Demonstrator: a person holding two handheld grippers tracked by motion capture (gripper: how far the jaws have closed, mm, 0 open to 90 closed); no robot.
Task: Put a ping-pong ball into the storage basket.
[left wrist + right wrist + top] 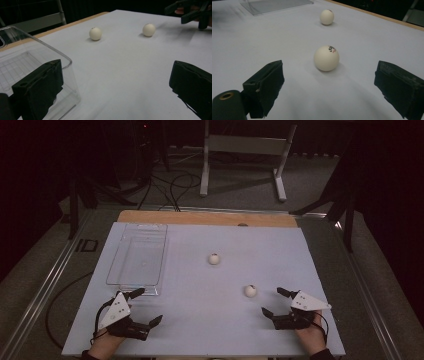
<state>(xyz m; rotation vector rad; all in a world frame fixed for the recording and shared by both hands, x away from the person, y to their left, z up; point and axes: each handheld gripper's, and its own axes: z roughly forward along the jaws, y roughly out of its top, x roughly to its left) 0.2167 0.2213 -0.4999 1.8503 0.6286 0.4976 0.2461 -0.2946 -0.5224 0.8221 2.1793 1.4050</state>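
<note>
Two white balls lie on the pale table [200, 310]. The near ball [250, 291] [326, 58] [149, 30] sits just ahead of my right gripper [274, 301] [329, 85], whose jaws stand wide open and empty. The far ball [214, 259] [326, 17] [95, 33] rests mid-table. My left gripper [146, 306] [117, 85] is open too, at the front left, beside the near corner of a clear plastic tray [135, 255] [30, 57]. The tray holds nothing.
A wooden strip [207, 217] runs along the table's far edge. Beyond it stand a grey metal frame [245, 150] and loose cables [170, 185] on the floor. Rails [45, 285] flank the table's left side.
</note>
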